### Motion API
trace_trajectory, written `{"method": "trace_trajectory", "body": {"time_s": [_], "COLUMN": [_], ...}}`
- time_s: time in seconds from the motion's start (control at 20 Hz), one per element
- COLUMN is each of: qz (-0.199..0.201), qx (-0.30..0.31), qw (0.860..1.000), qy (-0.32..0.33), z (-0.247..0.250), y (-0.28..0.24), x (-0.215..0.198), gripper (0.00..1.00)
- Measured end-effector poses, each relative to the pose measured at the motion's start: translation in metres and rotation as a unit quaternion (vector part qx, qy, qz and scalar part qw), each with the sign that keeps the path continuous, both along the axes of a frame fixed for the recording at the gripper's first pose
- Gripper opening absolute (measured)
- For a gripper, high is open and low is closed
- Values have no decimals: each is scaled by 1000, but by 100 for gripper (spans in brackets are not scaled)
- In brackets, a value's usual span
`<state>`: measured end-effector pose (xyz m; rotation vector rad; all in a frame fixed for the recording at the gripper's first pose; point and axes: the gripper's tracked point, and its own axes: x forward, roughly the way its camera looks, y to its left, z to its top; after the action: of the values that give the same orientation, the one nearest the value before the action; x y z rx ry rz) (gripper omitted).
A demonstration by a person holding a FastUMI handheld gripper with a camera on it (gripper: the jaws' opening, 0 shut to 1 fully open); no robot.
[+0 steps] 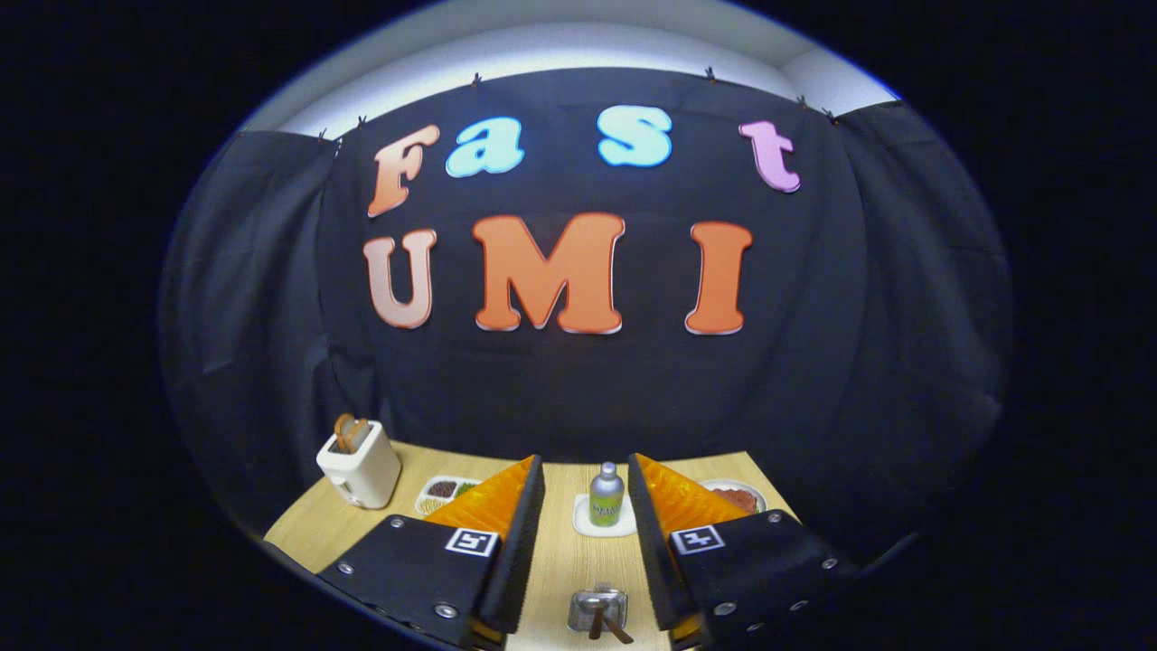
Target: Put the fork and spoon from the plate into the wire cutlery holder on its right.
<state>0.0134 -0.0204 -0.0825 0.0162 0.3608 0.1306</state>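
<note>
My gripper (pixel 586 463) is open and held above the wooden table (pixel 560 561), looking across it at the booth wall. Low between my fingers stands a small shiny metal holder (pixel 597 608) with dark brown handles (pixel 604 626) poking out of it; I cannot tell which utensils they belong to. Nothing is pressed between the fingers. Past the right finger a white plate (pixel 739 495) with reddish food peeks out, partly hidden by that finger.
A green bottle (pixel 606 495) with a silver cap stands on a white coaster (pixel 583 524) beyond the holder, between the fingers. A white toaster (pixel 359 466) with bread in it sits at the table's back left. Next to it lies a compartment dish (pixel 443 491) of food.
</note>
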Motion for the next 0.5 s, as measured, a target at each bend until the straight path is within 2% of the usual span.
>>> {"method": "trace_trajectory", "body": {"time_s": [0.1,0.15,0.25,0.5], "qz": [-15,-19,-30,-60], "qx": [-11,-14,-15,-9], "qw": [999,998,997,991], "qy": [-35,-49,-75,-122], "z": [22,31,48,71], "y": [-6,-7,-10,-22], "x": [4,5,4,2], "gripper": [74,87,97,98]}}
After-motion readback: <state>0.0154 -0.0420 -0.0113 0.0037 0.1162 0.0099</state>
